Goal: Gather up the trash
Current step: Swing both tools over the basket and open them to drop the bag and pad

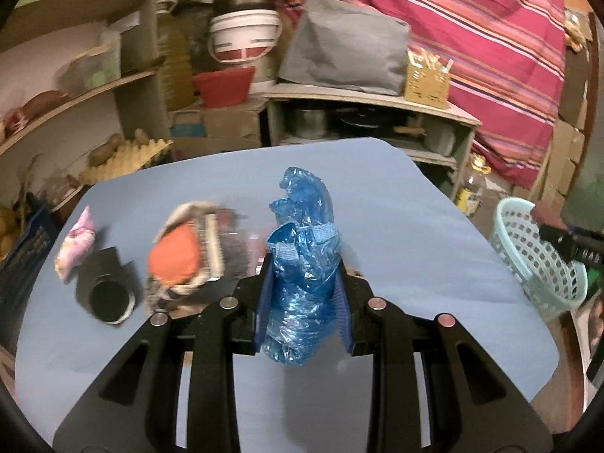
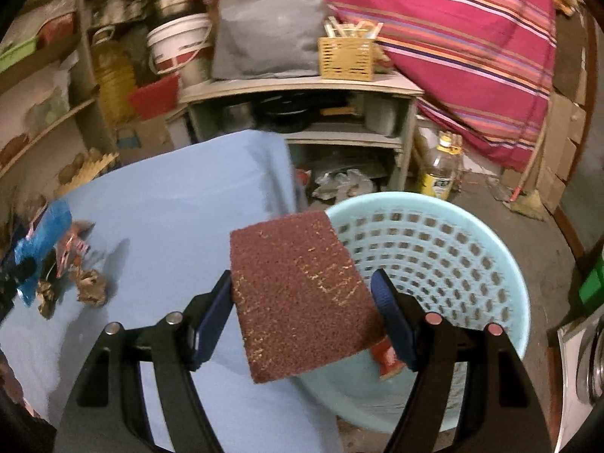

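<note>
Legible text: none. The yellow label on the bottle (image 2: 439, 168) standing on the floor carried dark print, too blurred to read. The white bucket (image 1: 245, 37) on the shelving bore red panels with no readable lettering. Pale marks on the black device (image 1: 577, 251) at the right edge of the left wrist view could not be made out.

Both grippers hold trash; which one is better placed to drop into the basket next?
Right. The right gripper holds the maroon scouring pad by the light blue basket rim; the left gripper, with blue plastic, is over the table.
</note>
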### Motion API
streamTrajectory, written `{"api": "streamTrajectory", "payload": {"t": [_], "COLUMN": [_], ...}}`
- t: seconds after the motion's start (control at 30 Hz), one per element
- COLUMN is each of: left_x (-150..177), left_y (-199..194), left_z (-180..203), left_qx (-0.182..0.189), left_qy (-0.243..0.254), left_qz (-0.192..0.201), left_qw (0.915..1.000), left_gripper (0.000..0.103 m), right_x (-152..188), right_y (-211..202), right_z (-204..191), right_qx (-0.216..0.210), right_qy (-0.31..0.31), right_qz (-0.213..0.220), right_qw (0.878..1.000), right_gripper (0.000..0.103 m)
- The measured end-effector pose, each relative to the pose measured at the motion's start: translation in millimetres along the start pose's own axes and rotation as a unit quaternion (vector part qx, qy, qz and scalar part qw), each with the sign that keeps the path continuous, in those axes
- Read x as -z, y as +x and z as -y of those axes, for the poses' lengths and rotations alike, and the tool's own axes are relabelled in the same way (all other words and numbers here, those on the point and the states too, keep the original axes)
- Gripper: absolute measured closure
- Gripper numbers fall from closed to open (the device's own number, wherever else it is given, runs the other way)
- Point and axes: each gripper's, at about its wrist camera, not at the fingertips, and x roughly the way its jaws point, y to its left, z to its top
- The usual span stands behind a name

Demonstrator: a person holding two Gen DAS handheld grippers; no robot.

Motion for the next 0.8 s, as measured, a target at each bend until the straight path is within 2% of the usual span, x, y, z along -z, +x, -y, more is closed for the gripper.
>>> {"api": "streamTrajectory", "payload": {"t": [0.23,0.47,0.8], "left_x": [-6,-20,-29], "left_y": [15,19,38], "left_z": [46,110,193], "left_qx": [0.036,0.075,0.129], "left_qy": [0.016,0.048,0.069], "left_qz": [-0.012,-0.001,-0.006], "left_qw": [0.9991,0.996,0.9892], "left_gripper": [0.075,0.075,0.074], "right_x": [-3,-4,-4], "right_y": [-7,-10,-4], "right_z": [49,92,132], "right_qx": [0.012,0.031,0.058], "right_qy": [0.046,0.08,0.106], "right_qz": [0.009,0.014,0.011], "right_qw": [0.999,0.996,0.993], "right_gripper": [0.031,0.031,0.031]}}
